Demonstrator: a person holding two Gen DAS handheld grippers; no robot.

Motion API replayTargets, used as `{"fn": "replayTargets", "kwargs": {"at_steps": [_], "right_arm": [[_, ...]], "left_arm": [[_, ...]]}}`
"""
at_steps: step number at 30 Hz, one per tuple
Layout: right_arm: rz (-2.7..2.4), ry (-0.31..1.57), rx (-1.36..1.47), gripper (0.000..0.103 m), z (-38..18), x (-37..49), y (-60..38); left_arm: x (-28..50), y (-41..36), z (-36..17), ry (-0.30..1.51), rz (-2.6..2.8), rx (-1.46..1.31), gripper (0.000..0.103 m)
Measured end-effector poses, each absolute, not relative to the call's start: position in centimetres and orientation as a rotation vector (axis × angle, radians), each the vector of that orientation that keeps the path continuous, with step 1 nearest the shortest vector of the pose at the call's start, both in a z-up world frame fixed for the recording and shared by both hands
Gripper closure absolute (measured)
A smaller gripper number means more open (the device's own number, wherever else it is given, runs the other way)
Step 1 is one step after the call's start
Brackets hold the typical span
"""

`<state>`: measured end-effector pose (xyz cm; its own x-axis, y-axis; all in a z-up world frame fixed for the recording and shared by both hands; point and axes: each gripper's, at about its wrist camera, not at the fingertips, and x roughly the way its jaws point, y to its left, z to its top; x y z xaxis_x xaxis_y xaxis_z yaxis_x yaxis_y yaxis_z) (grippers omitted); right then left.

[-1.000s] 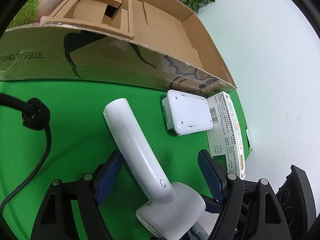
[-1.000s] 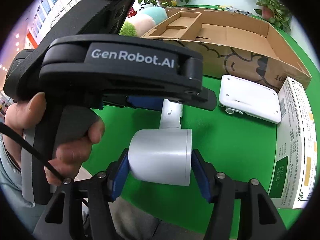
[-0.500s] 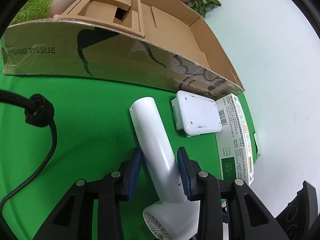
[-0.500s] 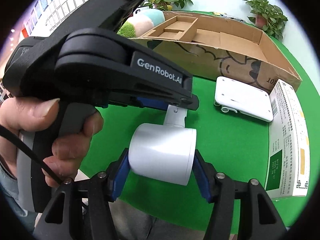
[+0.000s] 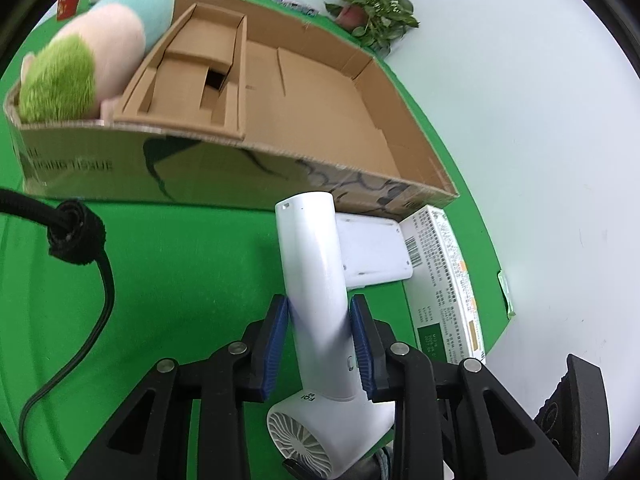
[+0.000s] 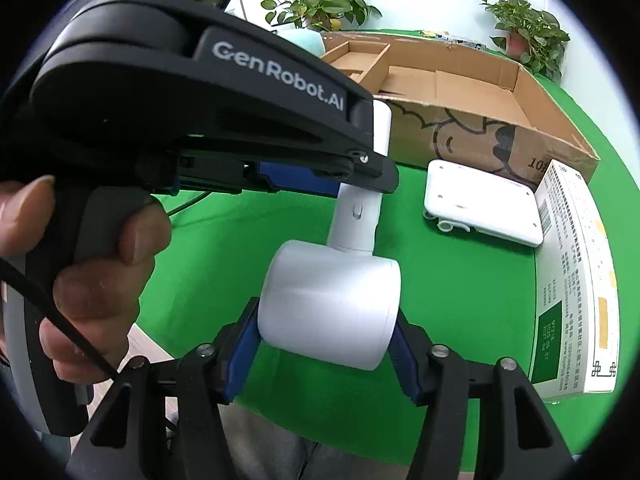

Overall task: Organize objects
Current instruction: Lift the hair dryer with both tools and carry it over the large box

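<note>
A white hair dryer (image 5: 320, 280) is held above the green table by both grippers. My left gripper (image 5: 320, 344) is shut on its handle. My right gripper (image 6: 324, 344) is shut on its round barrel (image 6: 332, 312). In the right wrist view the left gripper's black body (image 6: 200, 120) hides much of the handle (image 6: 356, 216). An open cardboard box (image 5: 300, 112) lies behind, with a cardboard insert in its left part. A flat white device (image 5: 372, 252) and a printed white and green carton (image 5: 444, 284) lie in front of the box's right end.
A plush toy (image 5: 88, 68) in green, pink and blue lies at the box's left end. A black cable (image 5: 80, 240) with a strap runs across the left of the green table (image 5: 180, 280). Potted plants (image 6: 320, 4) stand behind the box. The table's edge is close on the right.
The hair dryer has been lifted and tipped up, its handle end now reaching the box's front wall. My left gripper closed on the handle during the last second.
</note>
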<state>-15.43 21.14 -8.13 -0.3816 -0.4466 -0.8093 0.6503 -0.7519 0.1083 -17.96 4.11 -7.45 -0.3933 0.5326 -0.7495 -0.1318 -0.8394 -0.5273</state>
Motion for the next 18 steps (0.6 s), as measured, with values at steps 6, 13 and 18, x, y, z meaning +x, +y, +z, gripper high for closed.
{"fn": "replayTargets", "kwargs": {"at_steps": [6,13,18], "right_arm": [[-2.178,0.296,1.125,0.045,-7.1,-15.6,20.9],[-2.226,0.323,1.071,0.045,-5.3,-17.6,20.2],[-2.254,0.327,1.032,0.046,-3.8,-18.7,19.7]], "left_arm": [[-19.0,5.9,-6.6,-0.535,2.291,-1.385,0.075],[-20.2,6.0,-3.9,-0.517,2.322,-1.301,0.075],[-21.1,6.0,-2.0,-0.507,2.335,-1.244,0.075]]}}
